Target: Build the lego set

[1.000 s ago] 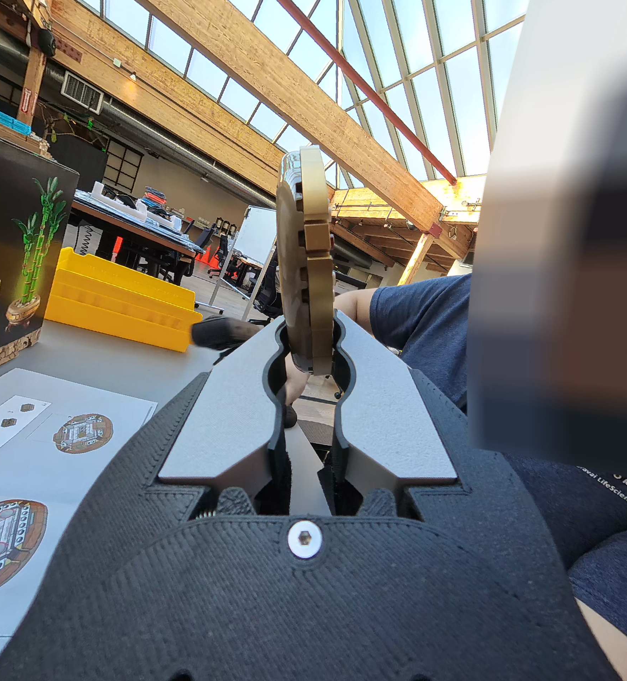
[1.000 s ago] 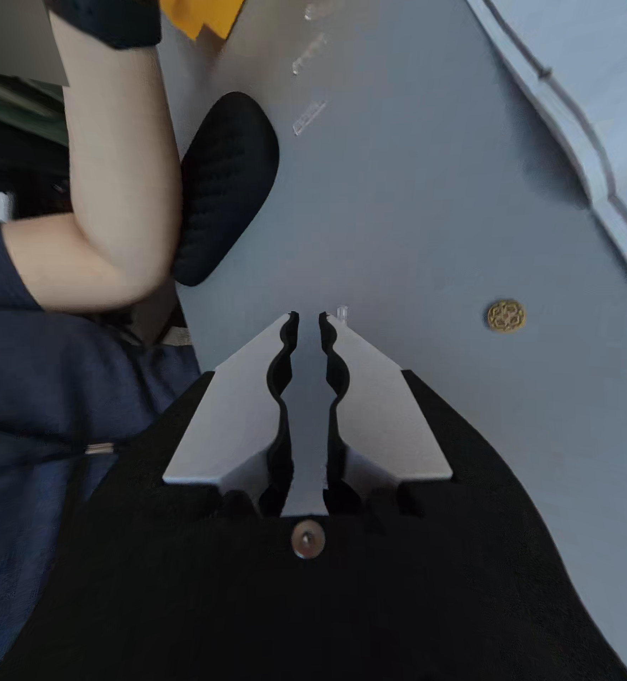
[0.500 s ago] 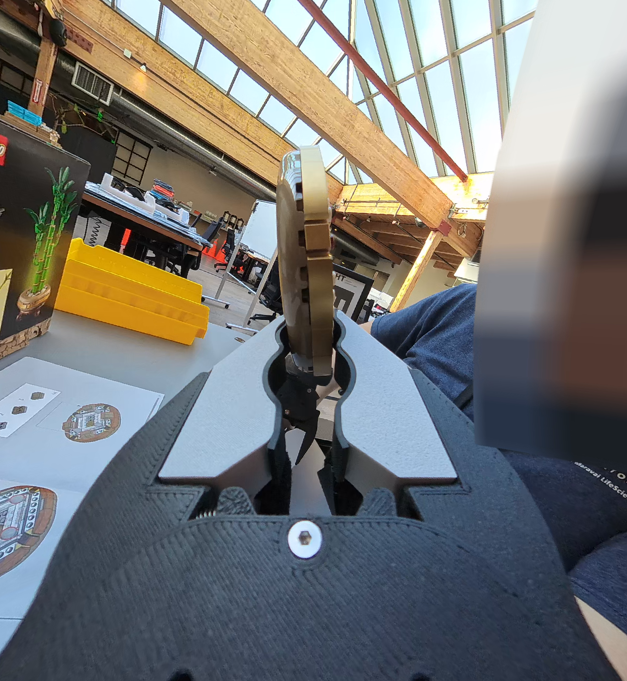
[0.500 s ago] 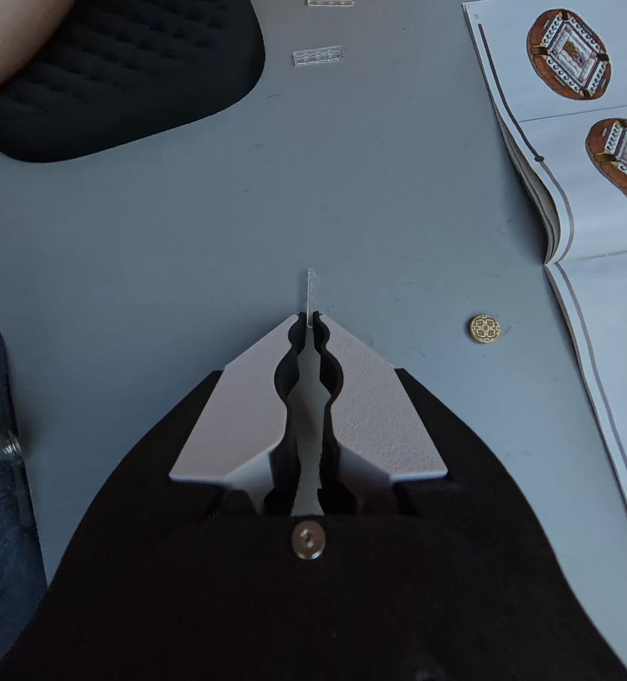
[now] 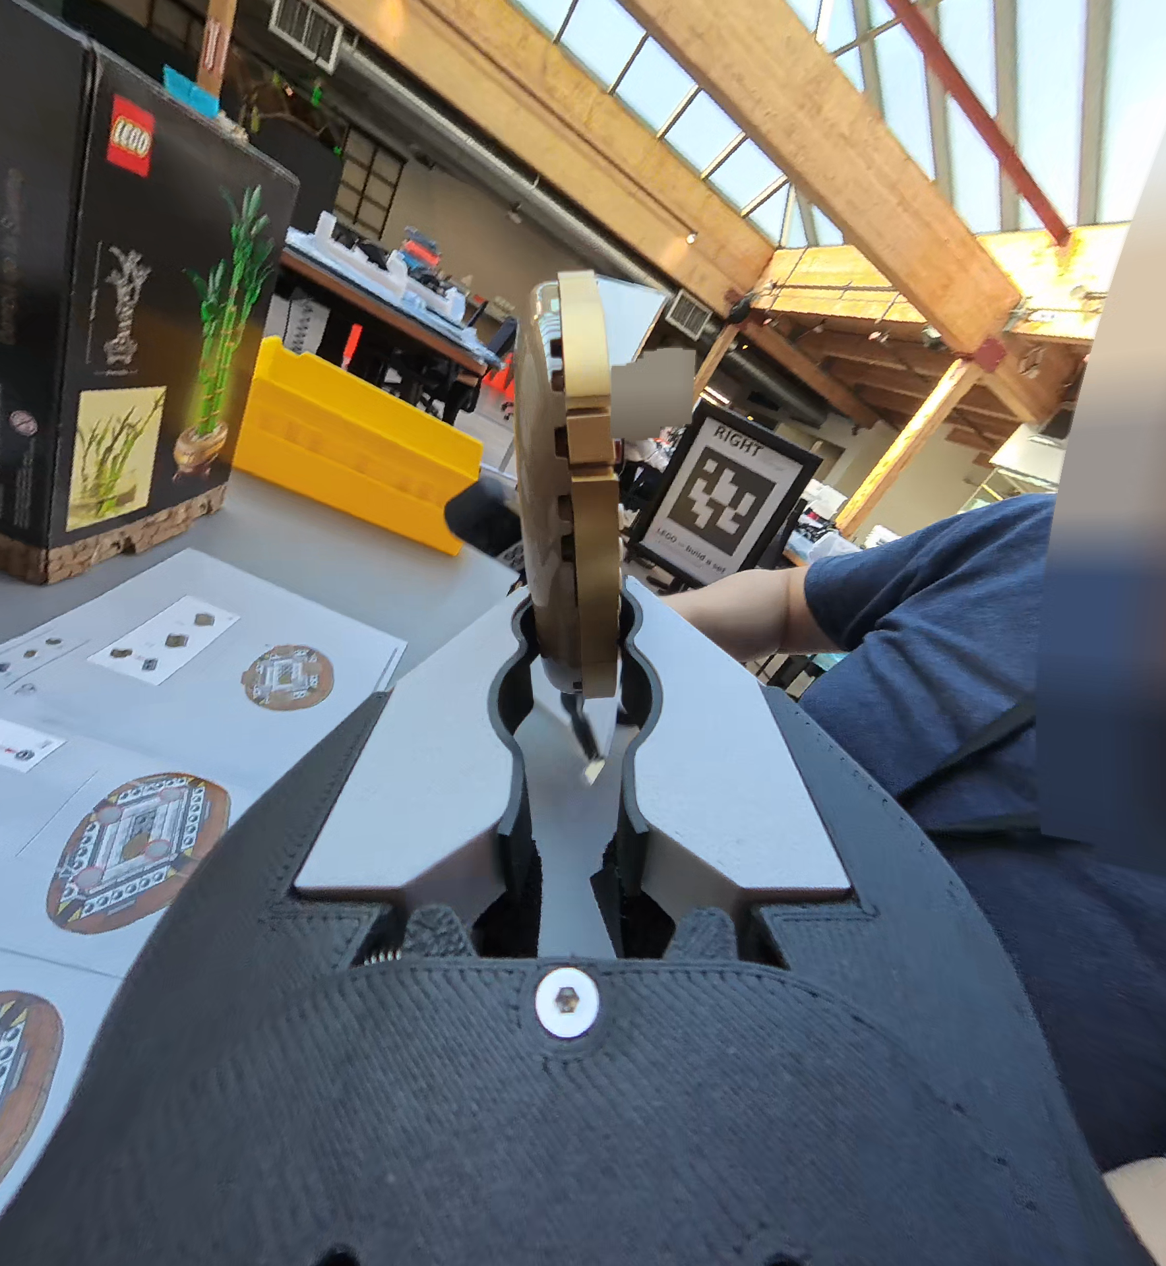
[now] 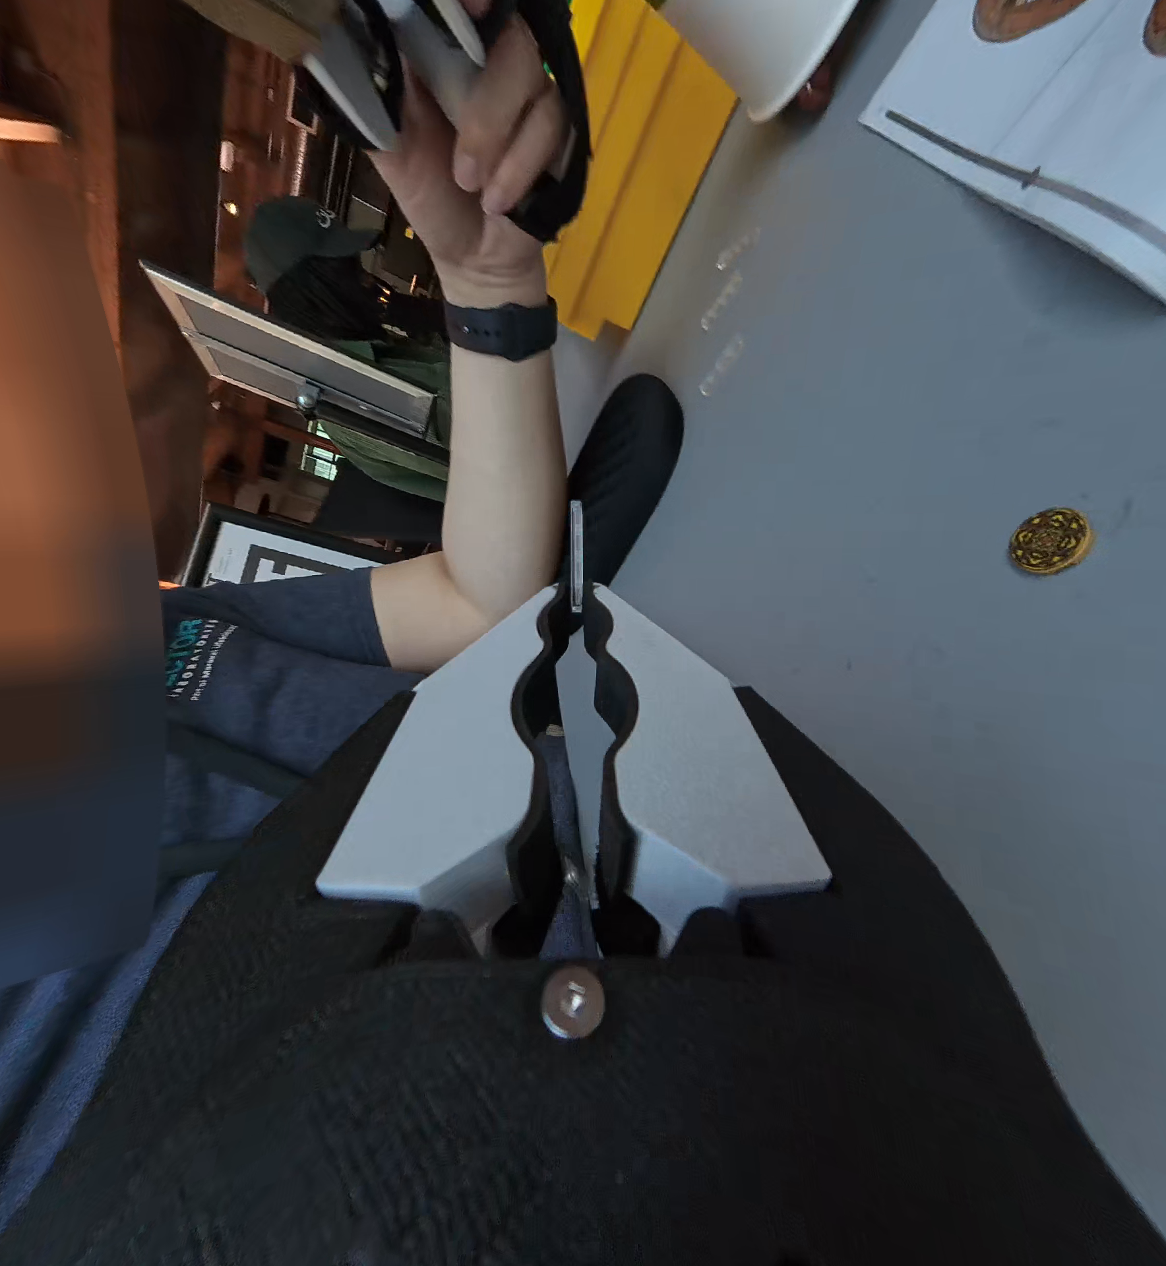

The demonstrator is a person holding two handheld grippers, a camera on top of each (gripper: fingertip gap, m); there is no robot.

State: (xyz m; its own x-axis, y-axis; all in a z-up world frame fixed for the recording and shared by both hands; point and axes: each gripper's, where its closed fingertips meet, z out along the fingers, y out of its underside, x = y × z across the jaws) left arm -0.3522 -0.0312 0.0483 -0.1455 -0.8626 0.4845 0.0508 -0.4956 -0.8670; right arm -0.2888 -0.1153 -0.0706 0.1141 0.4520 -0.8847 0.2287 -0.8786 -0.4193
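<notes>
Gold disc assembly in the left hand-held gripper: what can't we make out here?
- Gold disc assembly, left wrist view: seen edge-on, so its faces are hidden.
- Its lower rim: covered by the gripper's fingers.
- Right wrist view: the assembly is cut off by the top edge.
- Clear piece in the right hand-held gripper: edge-on, shape unclear.

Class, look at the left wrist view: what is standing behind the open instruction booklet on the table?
Behind the instruction booklet stand a black set box and a yellow tray. The gripper and gold disc hide the table farther right.
</notes>
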